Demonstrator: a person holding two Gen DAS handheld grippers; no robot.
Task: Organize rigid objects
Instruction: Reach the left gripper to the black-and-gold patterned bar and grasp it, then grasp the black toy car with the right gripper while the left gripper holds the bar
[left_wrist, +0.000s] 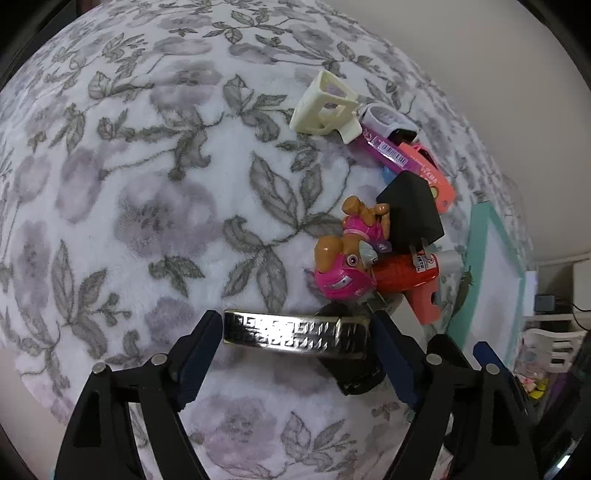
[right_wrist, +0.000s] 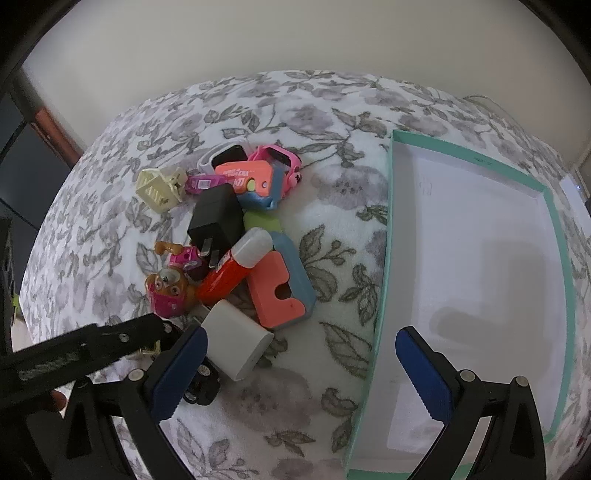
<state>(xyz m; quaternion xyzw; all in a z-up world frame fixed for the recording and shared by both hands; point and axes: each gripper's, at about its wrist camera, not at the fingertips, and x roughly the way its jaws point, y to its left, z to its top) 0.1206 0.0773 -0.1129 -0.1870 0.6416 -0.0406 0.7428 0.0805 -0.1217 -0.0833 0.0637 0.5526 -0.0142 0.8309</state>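
My left gripper (left_wrist: 295, 334) points down at the flowered blanket (left_wrist: 147, 184), shut on a shiny metal harmonica (left_wrist: 295, 328) held lengthwise, a pad at each end. Just beyond it lies a pile: a pink dog figure (left_wrist: 347, 258), a red glue stick (left_wrist: 406, 273), a black plug charger (left_wrist: 410, 210), a cream toy basket (left_wrist: 325, 107) and a white watch (left_wrist: 388, 120). My right gripper (right_wrist: 299, 354) is open with nothing between its fingers, over the blanket beside the teal-rimmed box (right_wrist: 384, 258). A white charger block (right_wrist: 236, 339) lies by its left finger.
The white-lined box is empty and takes up the right of the right wrist view. A coral and blue block (right_wrist: 280, 288), a pink watch (right_wrist: 280, 162) and a small black part (right_wrist: 201, 387) belong to the pile. A wall stands behind the bed, furniture to the right.
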